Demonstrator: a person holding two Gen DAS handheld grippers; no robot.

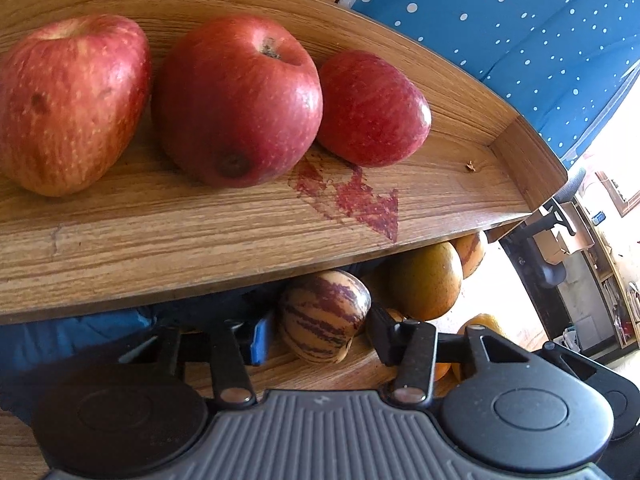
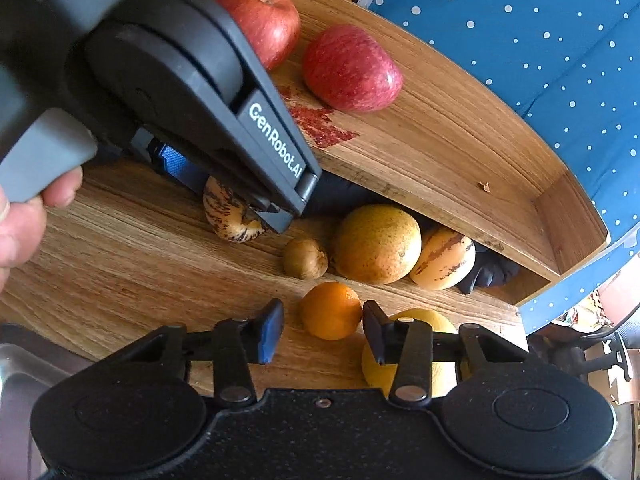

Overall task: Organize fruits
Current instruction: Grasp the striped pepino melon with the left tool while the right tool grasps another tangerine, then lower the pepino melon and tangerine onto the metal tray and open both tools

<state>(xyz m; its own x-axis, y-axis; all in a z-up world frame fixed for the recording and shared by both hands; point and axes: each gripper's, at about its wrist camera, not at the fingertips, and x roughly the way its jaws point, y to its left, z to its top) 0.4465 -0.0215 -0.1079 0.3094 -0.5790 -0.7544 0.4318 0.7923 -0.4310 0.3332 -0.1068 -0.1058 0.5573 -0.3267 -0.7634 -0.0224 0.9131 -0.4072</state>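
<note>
Three red apples (image 1: 236, 100) lie in a row on a raised wooden tray (image 1: 460, 184); two of them (image 2: 352, 68) also show in the right wrist view. Below the tray's edge a striped melon (image 1: 324, 316) sits on the wooden table. My left gripper (image 1: 320, 336) is shut on it, one finger on each side. The right wrist view shows this left gripper (image 2: 226, 194) reaching down over the same melon (image 2: 228, 220). My right gripper (image 2: 324, 330) is open, its fingers on either side of an orange (image 2: 331, 310) without touching it.
A yellow-green round fruit (image 2: 376, 244), a small brown fruit (image 2: 306, 258) and a second striped melon (image 2: 442, 258) lie along the tray's underside. A lemon (image 2: 416, 316) sits behind my right finger. Blue dotted cloth (image 2: 520, 40) lies beyond the tray. A hand (image 2: 20, 232) holds the left gripper.
</note>
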